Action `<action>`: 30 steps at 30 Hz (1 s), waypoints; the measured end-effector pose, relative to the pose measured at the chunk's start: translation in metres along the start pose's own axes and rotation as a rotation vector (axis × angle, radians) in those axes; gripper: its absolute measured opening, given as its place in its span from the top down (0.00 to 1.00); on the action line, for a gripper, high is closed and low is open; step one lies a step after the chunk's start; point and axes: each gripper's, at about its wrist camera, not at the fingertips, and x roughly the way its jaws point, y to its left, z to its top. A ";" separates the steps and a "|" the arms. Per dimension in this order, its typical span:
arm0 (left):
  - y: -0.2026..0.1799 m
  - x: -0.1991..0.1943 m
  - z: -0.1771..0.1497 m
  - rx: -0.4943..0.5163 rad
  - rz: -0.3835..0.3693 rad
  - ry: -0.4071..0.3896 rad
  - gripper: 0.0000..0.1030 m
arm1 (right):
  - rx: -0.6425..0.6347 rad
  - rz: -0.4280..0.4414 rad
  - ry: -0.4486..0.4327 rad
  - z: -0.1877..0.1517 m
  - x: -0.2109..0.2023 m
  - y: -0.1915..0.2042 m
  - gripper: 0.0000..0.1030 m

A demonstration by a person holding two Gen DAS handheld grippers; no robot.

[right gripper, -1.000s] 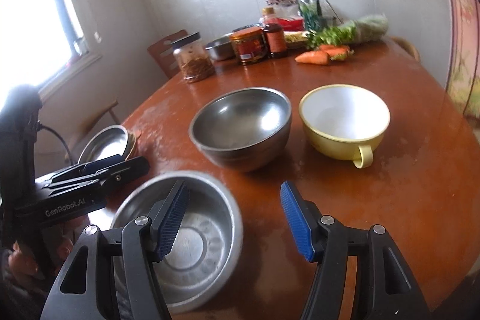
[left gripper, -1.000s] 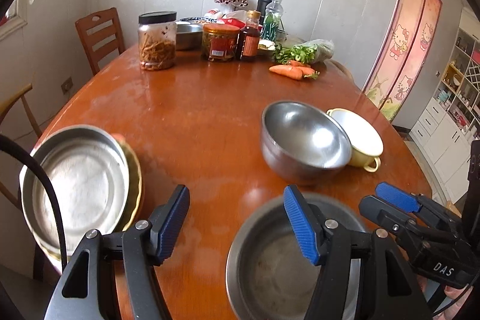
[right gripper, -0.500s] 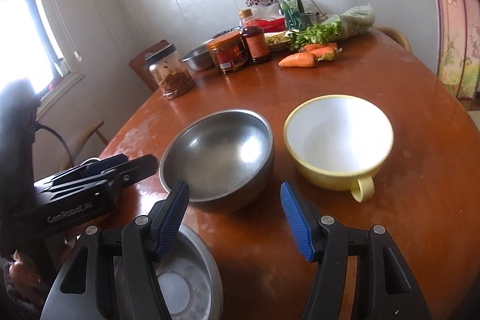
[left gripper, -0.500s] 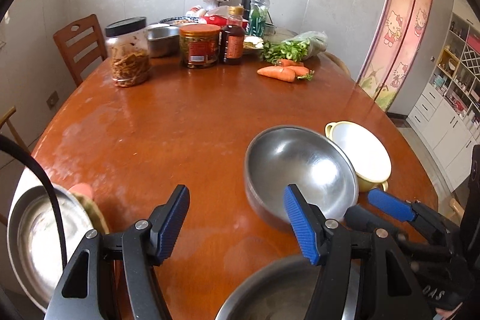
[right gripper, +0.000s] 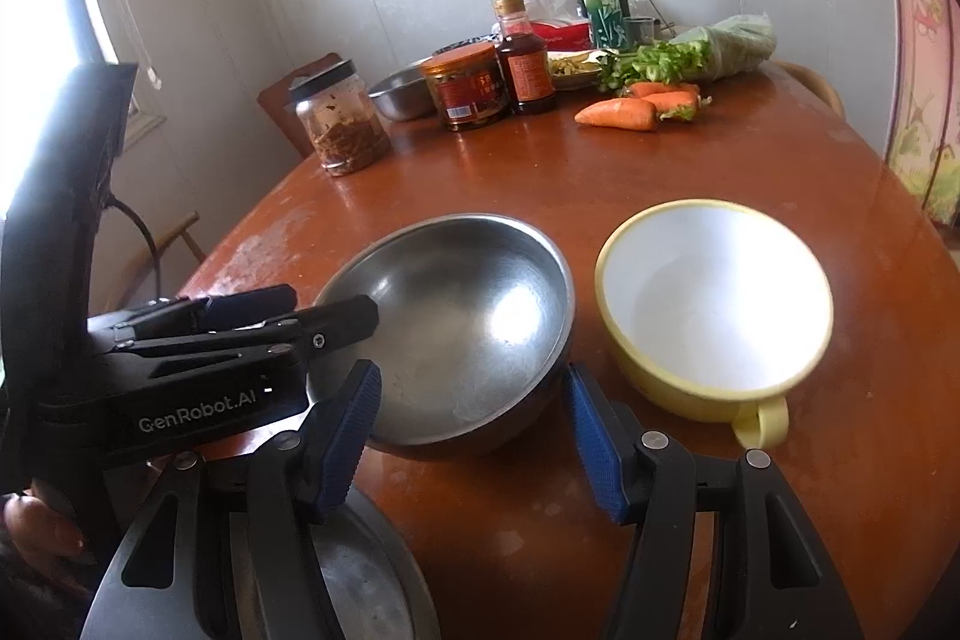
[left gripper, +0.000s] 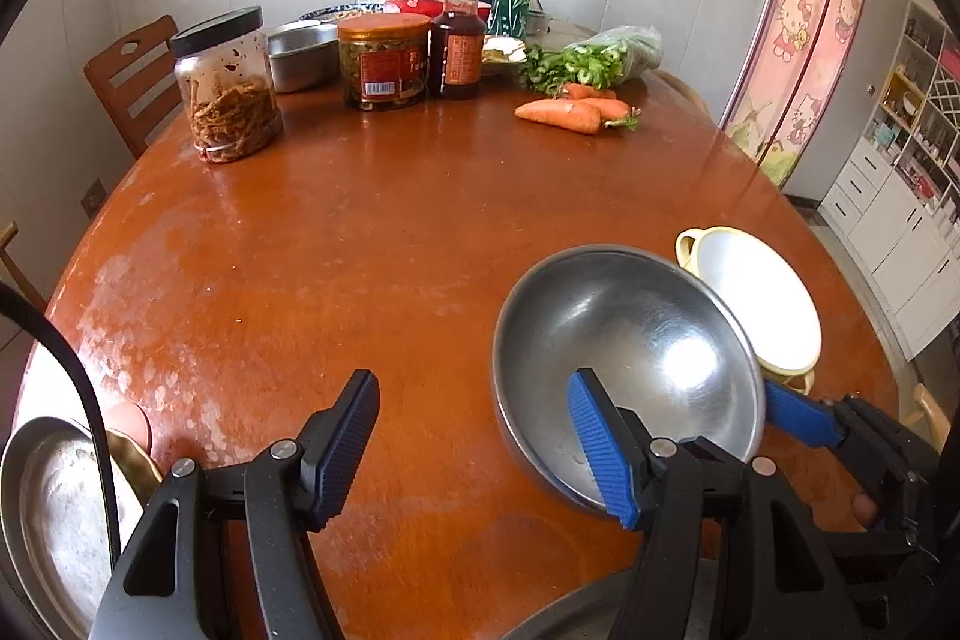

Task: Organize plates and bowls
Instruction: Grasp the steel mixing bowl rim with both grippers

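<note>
At the near edge of the round wooden desk [left gripper: 372, 232], I've got both hand-held grippers hovering around the steel bowl [right gripper: 462, 322]. My left hand-held gripper [left gripper: 474, 451] has its jaws partly spread with nothing in them; its right blue pad [left gripper: 600, 448] sits over the near rim of the steel bowl, but I can't tell if it's actually touching. My right hand-held gripper [right gripper: 471, 439] is also partly spread and empty, with the near side of the steel bowl sitting between its two pads, a small gap on each side as far as I can see.

In the right wrist view the steel bowl is dead centre, and the yellow cup-bowl [right gripper: 714, 304] with the white inside is at its 3 o'clock, just beside it, handle pointing toward me. Whether the two touch, I can't say. At 7 o'clock from the steel bowl there's a shallow metal dish [right gripper: 360, 580], mostly hidden under my gripper. In the left wrist view, a stack of metal plates [left gripper: 54, 514] sits way off at the 8 o'clock edge of the desk, with a gold-coloured one peeking out underneath.

Far side, around 12 o'clock: a black-lidded jar [left gripper: 227, 85], an orange-lidded jar [left gripper: 384, 61], a sauce bottle [left gripper: 461, 37], another steel basin [left gripper: 300, 55], carrots [left gripper: 567, 112] and bagged greens [left gripper: 600, 58]. All well apart from the bowls.
</note>
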 end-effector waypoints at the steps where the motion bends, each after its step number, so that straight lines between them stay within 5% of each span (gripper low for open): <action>1: 0.001 0.001 -0.001 -0.003 -0.008 0.006 0.37 | -0.002 0.000 0.002 0.001 0.001 0.000 0.37; 12: 0.009 0.015 -0.002 -0.030 -0.042 0.069 0.38 | -0.041 0.012 0.002 0.005 0.012 -0.002 0.38; 16: 0.009 0.016 -0.003 -0.033 -0.062 0.077 0.46 | -0.063 0.015 0.003 0.006 0.013 0.001 0.43; 30: 0.009 0.005 -0.007 -0.031 -0.093 0.042 0.55 | -0.068 0.063 0.002 0.004 0.013 0.006 0.55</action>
